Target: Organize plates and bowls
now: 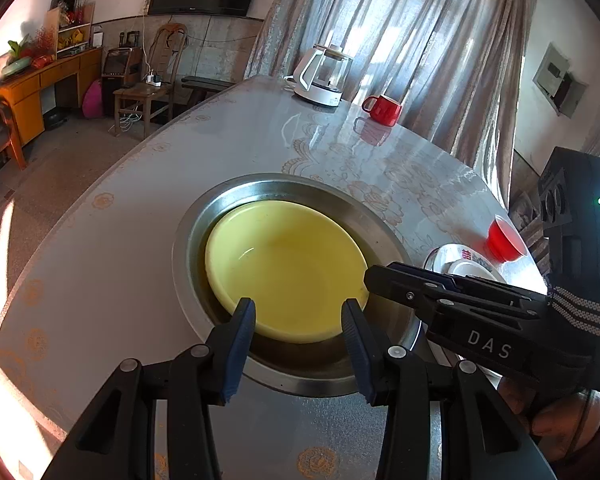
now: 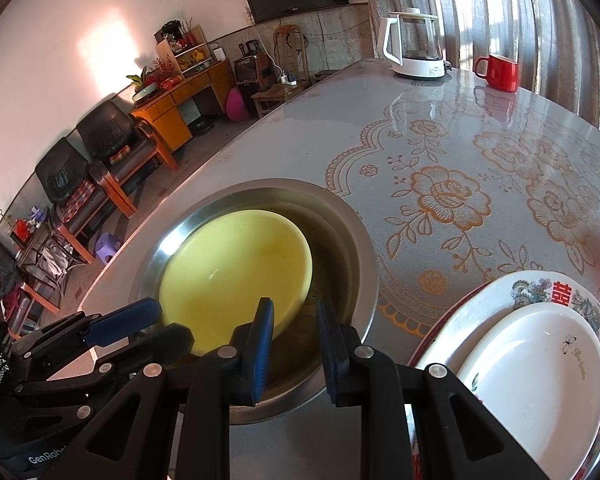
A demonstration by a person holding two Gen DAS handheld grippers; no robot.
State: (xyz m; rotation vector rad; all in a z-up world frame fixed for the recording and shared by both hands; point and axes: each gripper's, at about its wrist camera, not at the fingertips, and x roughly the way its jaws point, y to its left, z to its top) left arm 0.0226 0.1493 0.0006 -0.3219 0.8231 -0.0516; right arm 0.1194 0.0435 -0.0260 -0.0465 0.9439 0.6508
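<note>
A yellow bowl (image 1: 288,268) lies inside a steel basin (image 1: 204,216) set in the table; both also show in the right wrist view, bowl (image 2: 236,276) and basin (image 2: 352,248). My left gripper (image 1: 298,312) is open, its fingers over the bowl's near rim, holding nothing. My right gripper (image 2: 294,312) is open and empty above the basin's near right part; it shows from the side in the left wrist view (image 1: 420,284). A small white plate (image 2: 536,376) lies on a larger patterned plate (image 2: 556,292) at the right.
A white kettle (image 1: 320,76) and a red mug (image 1: 384,110) stand at the far end of the flower-patterned table (image 2: 460,160). A red cup (image 1: 502,238) stands by the plates. Chairs and a wooden cabinet (image 2: 172,104) stand beyond the left edge.
</note>
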